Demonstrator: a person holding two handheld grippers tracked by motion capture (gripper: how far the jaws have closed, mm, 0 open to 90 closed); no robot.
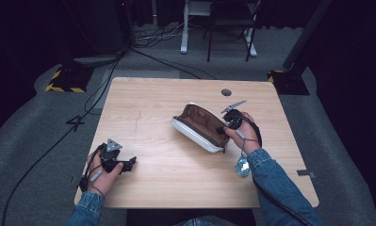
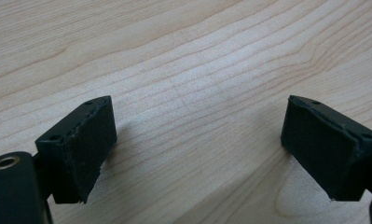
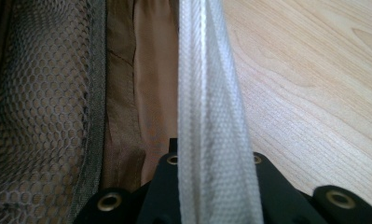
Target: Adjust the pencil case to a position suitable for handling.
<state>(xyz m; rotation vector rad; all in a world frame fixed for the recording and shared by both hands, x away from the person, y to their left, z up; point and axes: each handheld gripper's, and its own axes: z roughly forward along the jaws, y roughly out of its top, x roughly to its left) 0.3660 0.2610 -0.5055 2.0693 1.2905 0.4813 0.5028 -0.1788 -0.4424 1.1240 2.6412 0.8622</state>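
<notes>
An open pouch (image 1: 200,126), white outside and brown inside, lies on its side near the middle of the wooden table (image 1: 176,183). My right gripper (image 1: 223,129) is at the pouch's right end, shut on its white wall (image 3: 211,93). One jaw sits inside against the brown lining (image 3: 151,84) and the other outside. A mesh pocket (image 3: 39,102) lines the inside. My left gripper (image 1: 129,162) rests low at the table's front left. It is open, and only bare wood lies between its pads (image 2: 81,144).
A small round pale-blue charm (image 1: 242,165) lies on the table by the right sleeve. A cable hole (image 1: 226,92) sits near the table's far edge. Cables run over the grey floor at the left, and desk legs (image 1: 183,28) stand beyond the table.
</notes>
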